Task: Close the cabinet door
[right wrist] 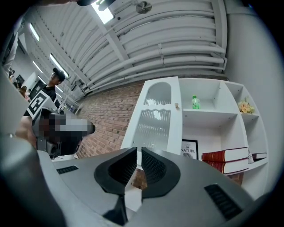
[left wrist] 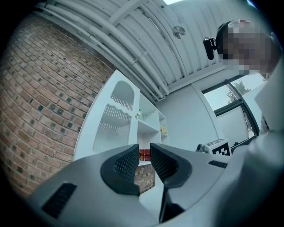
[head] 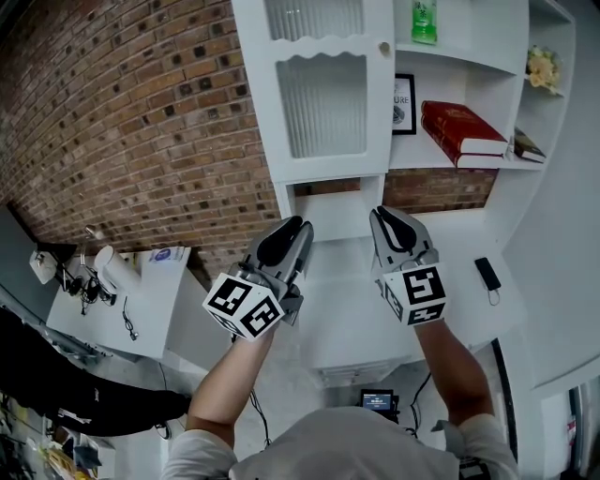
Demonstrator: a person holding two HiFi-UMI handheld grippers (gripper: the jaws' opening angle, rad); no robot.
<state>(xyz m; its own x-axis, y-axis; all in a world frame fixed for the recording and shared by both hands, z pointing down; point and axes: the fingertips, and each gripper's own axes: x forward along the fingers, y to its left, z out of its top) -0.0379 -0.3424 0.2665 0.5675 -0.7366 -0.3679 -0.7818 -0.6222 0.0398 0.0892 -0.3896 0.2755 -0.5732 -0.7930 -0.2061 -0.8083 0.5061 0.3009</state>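
Currently the tall white ribbed-glass cabinet door [head: 323, 103] stands upright above both claws, its knob edge nearer the right claw [head: 382, 216] than the left claw [head: 301, 226], both narrowly parted and empty.

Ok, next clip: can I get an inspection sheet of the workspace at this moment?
Surface: white counter below the shelves, mostly bare.
Job's things: cabinet door with ribbed panes and a knob, apparently swung off the open shelves; neither gripper touches it.
Clutter: green bottle, framed picture, red books and flowers on the shelves; black device on the counter.
Grippers: left gripper and right gripper point toward the cabinet, jaws narrowly apart, nothing between.
Cables: black cable on the side table.
Surroundings: brick wall.
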